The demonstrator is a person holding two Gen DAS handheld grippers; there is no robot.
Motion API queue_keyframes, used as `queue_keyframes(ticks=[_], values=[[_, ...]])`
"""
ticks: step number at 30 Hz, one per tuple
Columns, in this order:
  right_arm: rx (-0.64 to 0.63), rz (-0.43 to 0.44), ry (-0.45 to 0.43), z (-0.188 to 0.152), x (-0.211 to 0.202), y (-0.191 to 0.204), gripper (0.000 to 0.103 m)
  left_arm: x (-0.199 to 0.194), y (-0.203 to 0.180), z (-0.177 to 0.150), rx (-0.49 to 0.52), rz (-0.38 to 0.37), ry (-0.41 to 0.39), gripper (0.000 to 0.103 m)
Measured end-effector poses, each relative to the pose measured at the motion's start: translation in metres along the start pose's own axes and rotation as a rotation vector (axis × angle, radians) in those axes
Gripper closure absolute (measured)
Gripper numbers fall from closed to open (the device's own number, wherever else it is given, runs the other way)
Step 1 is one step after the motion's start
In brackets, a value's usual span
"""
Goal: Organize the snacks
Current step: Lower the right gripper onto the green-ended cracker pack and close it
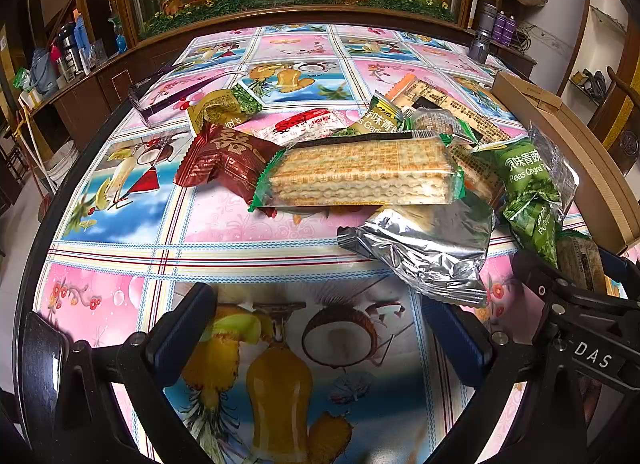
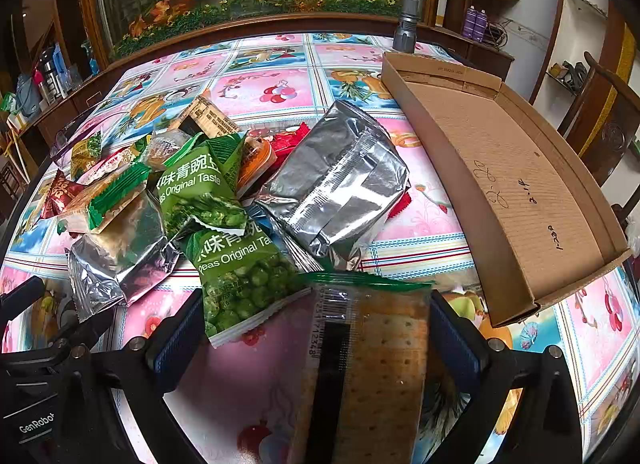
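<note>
While the left gripper (image 1: pixel 316 328) gapes empty, the right gripper (image 2: pixel 316 328) holds a cracker pack (image 2: pixel 372 364) (against its right finger).

Green pea packets (image 2: pixel 236 264), silver foil bags (image 2: pixel 340 183), pink-and-blue fruit-print tablecloth (image 2: pixel 256 95).

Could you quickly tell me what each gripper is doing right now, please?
Left gripper: open, holding nothing, over the tablecloth.
Right gripper: a cracker packet sits between its fingers; cannot tell whether it is clamped.
</note>
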State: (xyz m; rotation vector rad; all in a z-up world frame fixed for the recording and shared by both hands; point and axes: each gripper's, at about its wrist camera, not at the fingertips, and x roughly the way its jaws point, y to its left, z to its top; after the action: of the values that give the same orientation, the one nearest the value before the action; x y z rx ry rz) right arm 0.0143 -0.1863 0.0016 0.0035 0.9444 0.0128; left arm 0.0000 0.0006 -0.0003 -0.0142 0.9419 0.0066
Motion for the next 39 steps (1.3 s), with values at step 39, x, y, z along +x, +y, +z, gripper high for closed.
queue_keyframes(ticks=[39], values=[[-0.254, 0.353, 0.067, -0.020, -0.050, -0.037, 0.022, -0.047, 0.041, 0.004, -0.171, -0.107, -0.195, 0.029]])
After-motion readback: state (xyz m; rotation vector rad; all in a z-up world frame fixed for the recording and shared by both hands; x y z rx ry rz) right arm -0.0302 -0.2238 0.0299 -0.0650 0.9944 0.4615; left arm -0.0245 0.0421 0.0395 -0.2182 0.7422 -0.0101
